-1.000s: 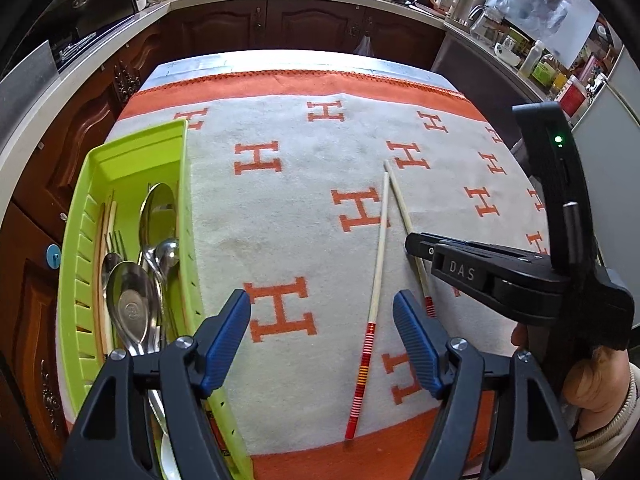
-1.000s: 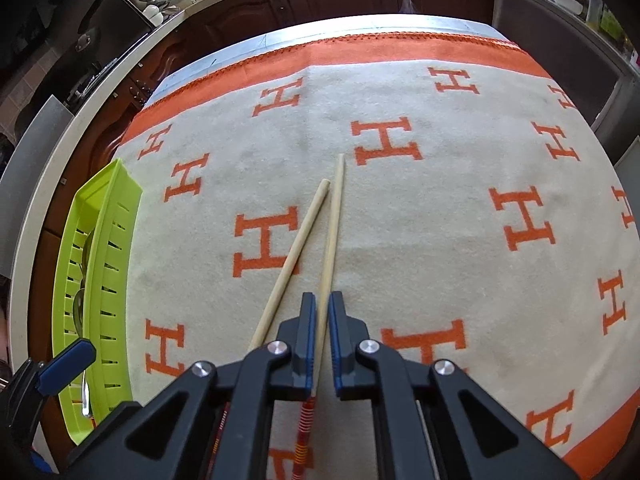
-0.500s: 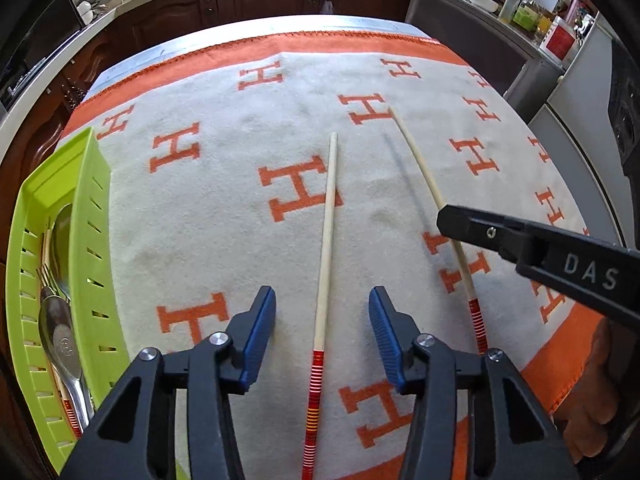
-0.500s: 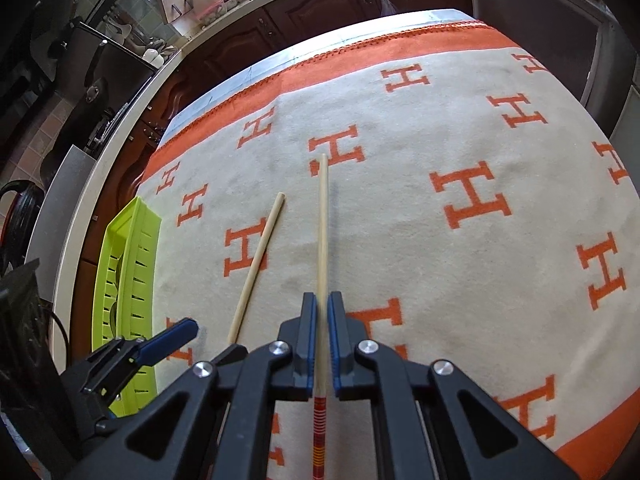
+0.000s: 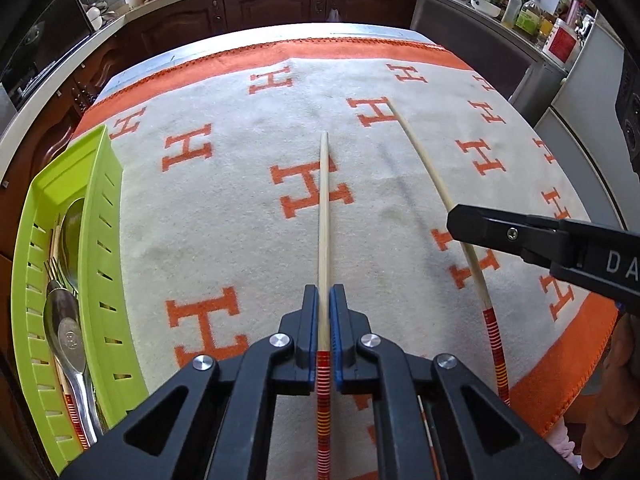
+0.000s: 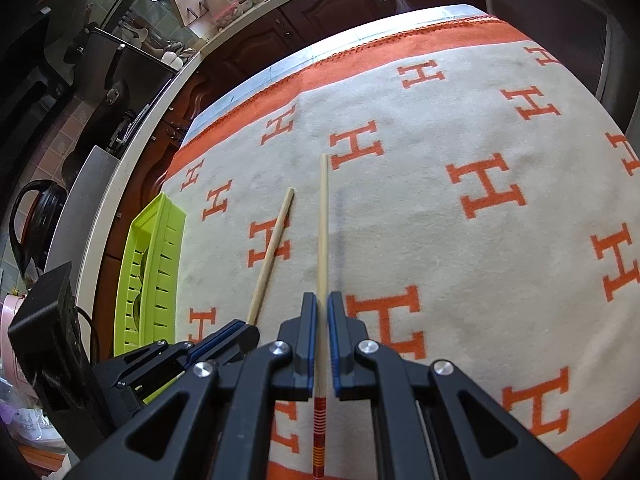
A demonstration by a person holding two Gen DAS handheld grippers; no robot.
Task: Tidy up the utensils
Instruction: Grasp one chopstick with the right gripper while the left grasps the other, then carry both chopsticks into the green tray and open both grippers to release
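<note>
Gripping one chopstick [image 5: 323,216] in our left tongs [image 5: 324,320] and the other chopstick [image 6: 322,232] in our right tongs [image 6: 321,328], both closed tight; next we should carry them to the green tray [image 5: 102,216].

The left black plastic two-finger tool [image 5: 324,320] has angular arms with triangular cut-outs, round silver screws at the pivots and blue ribbed pads [image 5: 335,344] lining its fingers. The right black plastic two-finger tool [image 6: 319,332] is built the same way — its side carries white letters, "DA" being all that shows. Beneath it, a bare hand [image 5: 612,412] shows.
</note>
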